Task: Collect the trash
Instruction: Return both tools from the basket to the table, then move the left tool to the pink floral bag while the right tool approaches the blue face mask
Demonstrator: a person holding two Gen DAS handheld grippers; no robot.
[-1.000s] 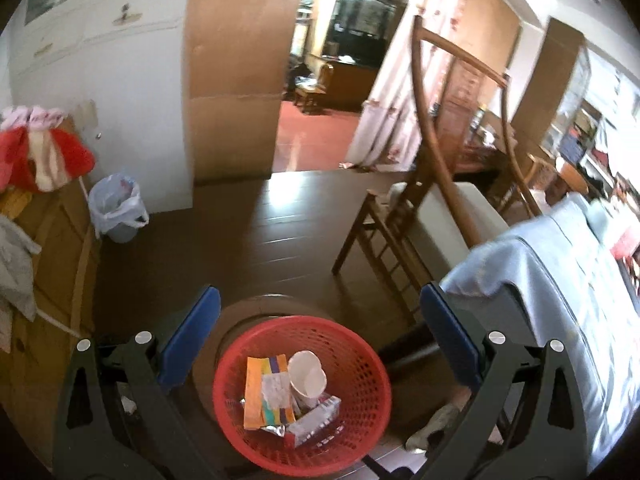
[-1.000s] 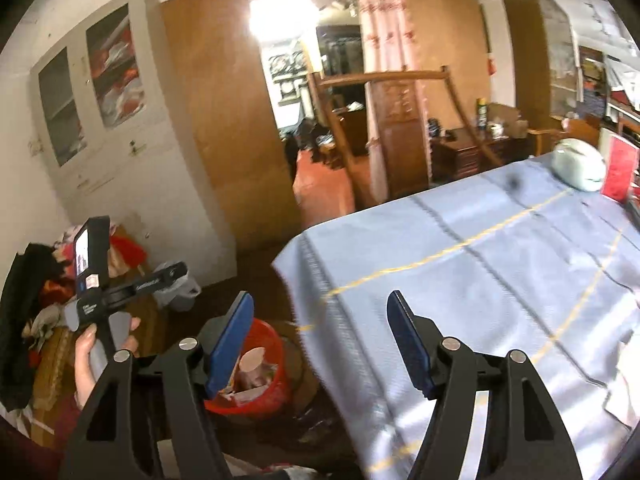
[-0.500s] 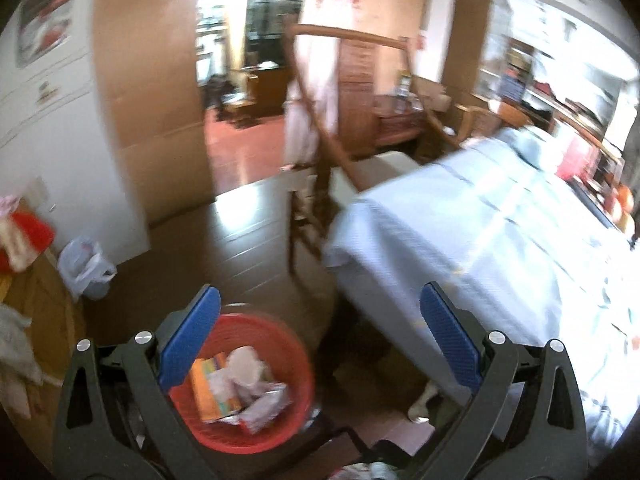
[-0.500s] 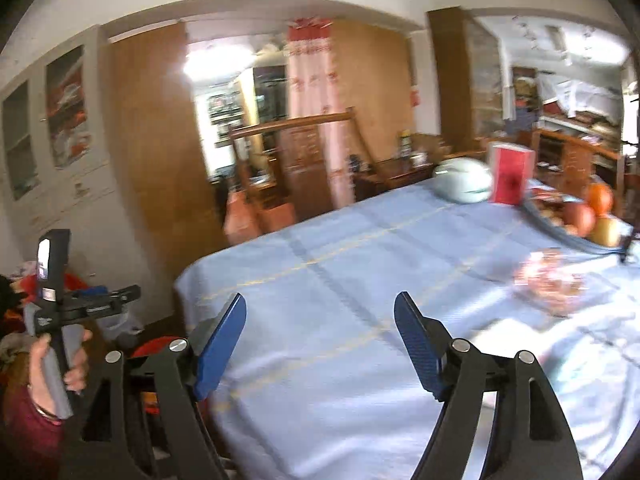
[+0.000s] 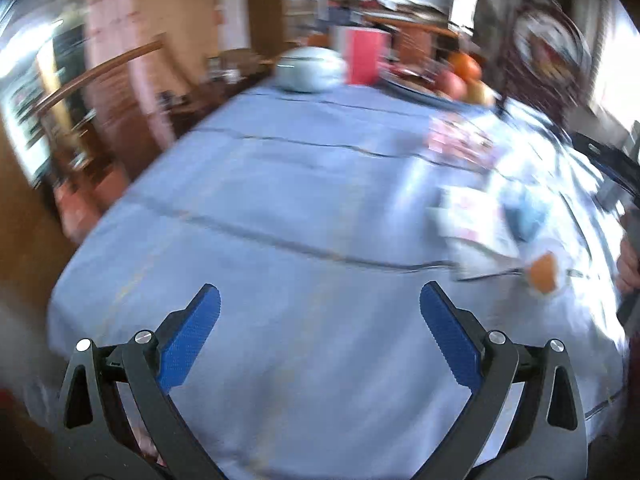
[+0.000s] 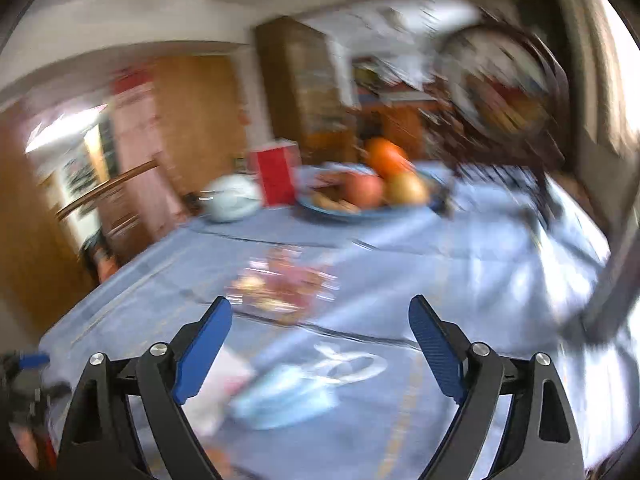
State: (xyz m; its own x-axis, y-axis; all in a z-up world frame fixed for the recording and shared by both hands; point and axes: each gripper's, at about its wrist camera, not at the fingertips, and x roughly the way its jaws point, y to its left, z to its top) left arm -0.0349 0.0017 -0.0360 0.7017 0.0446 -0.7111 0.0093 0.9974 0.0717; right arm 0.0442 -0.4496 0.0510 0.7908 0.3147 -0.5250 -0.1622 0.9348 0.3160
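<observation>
Table w/ pale blue cloth (image 5: 280, 184) fills most of both views; dark seam lines cross it. Both frames heavily motion-blurred, detail soft.

Far end of table: blue fruit plate (image 6: 360, 210) w/ an orange, a reddish apple and a yellowish fruit; just left of it a red box (image 6: 276, 176), upright; left of that a pale rounded lidded thing (image 6: 230, 198), type unclear. Same trio shows at the far edge in left wrist view.

Wooden chair back (image 5: 100, 68) beyond the table's left edge.

Trash, all lying on the cloth:
- crumpled clear wrapper w/ red/pink print (image 6: 284, 286), mid-table, ahead of the right gripper, apart from the fingertips.
- light blue face mask (image 6: 288, 398), low in right wrist view, between the two fingers in the picture but nearer the camera than the tips; contact cannot be told.
- white paper/packet (image 5: 472, 228), next to the mask; exact overlap too blurred.
- small orange piece (image 5: 544, 274), near the table's right edge in left wrist view.

Right gripper (image 6: 320, 328): jaws wide and opening, nothing clamped.

Left gripper (image 5: 320, 312): jaws wide apart over bare cloth, nothing between them.

Person's hand (image 5: 628, 264) at right edge of left wrist view, gripping a dark handle.
</observation>
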